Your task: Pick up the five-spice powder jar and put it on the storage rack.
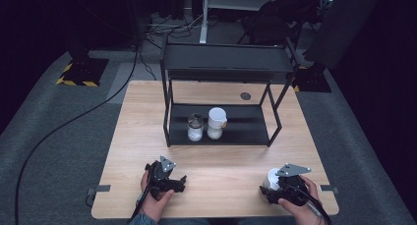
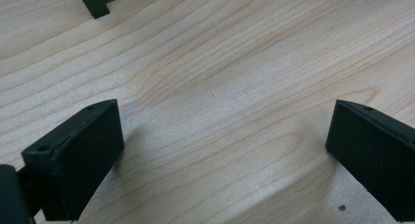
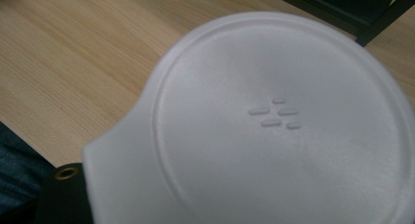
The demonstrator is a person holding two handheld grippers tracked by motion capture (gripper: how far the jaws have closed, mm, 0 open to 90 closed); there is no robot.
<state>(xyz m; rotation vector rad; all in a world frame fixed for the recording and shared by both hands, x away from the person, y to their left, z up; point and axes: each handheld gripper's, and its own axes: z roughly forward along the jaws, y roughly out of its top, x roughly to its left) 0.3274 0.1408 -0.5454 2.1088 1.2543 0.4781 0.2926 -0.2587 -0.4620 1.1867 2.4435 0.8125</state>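
Note:
My right gripper (image 1: 280,186) is near the table's front right corner, shut on a white round-lidded container (image 1: 271,178). In the right gripper view the container's lid (image 3: 279,121) is very close, with one black finger (image 3: 61,197) beside its tab at the lower left. My left gripper (image 1: 170,177) rests low over the front left of the wooden table (image 1: 221,156). It stands open (image 2: 225,150), with bare wood between its jaws.
A black two-shelf rack (image 1: 223,63) stands at the table's middle back. Its lower shelf (image 1: 248,126) holds a glass jar with a dark lid (image 1: 195,127) and a white-capped jar (image 1: 216,123). A rack foot (image 2: 95,4) shows ahead of the left gripper.

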